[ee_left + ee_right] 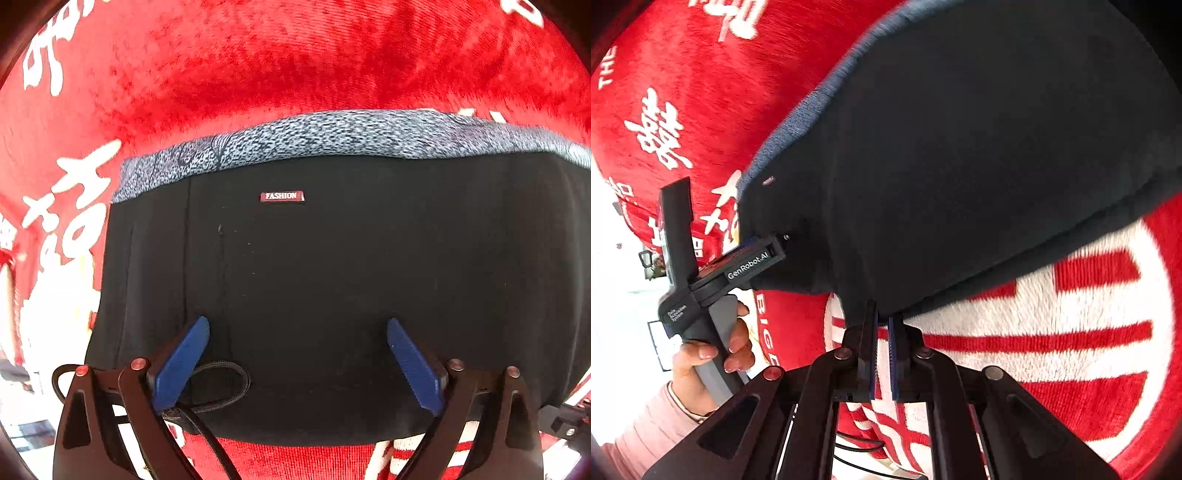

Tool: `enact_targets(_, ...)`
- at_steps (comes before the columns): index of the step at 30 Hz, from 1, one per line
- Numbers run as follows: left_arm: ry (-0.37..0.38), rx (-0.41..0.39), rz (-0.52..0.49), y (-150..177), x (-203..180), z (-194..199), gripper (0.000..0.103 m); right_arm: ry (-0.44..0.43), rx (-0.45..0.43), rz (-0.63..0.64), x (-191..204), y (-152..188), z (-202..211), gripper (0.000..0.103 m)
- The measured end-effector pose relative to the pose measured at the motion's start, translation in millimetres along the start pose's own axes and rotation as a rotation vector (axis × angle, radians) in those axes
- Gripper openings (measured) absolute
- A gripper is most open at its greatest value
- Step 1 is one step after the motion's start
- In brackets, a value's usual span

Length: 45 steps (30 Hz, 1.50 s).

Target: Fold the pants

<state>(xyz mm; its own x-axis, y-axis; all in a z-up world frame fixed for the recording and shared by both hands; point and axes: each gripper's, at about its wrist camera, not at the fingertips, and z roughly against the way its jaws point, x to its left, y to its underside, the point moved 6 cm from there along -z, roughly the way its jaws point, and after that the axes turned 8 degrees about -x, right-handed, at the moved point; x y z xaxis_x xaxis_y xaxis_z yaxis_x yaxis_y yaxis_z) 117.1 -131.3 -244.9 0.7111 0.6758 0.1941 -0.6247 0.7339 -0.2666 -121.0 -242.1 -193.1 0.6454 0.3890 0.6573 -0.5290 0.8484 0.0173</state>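
Observation:
The black pants [332,277] lie folded on the red cloth, with a grey knit waistband [332,136] at the far edge and a small "FASHION" label [281,196]. A black drawstring loop [221,384] lies at the near edge. My left gripper [297,326] is open, its blue pads [184,362] spread over the near edge of the pants. In the right wrist view my right gripper [882,321] is shut on a near corner of the pants [979,166], lifting that edge. The left gripper [753,264] shows there at the pants' left side, held by a hand.
A red plush cloth [295,55] with white characters covers the surface under the pants. It also shows in the right wrist view [1071,350] with a large white and red pattern. The person's hand [713,354] and pink sleeve are at the lower left.

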Motion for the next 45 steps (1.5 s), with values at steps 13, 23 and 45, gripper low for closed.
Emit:
enact_targets(13, 0.072, -0.062, 0.035, -74.6, -30.6, 15.4, 0.098, 0.182, -0.179, 0.205, -0.7, -99.3, 93.7, 0.045)
enact_targets(23, 0.004, -0.047, 0.047, -82.4, -54.1, -19.4, 0.103, 0.403, -0.225, 0.257, -43.2, -165.4, 78.9, 0.045)
enact_targets(45, 0.201, -0.103, -0.116, -108.5, -256.1, 90.3, 0.103, 0.485, -0.442, 0.032, -188.0, -211.5, 242.5, 0.040)
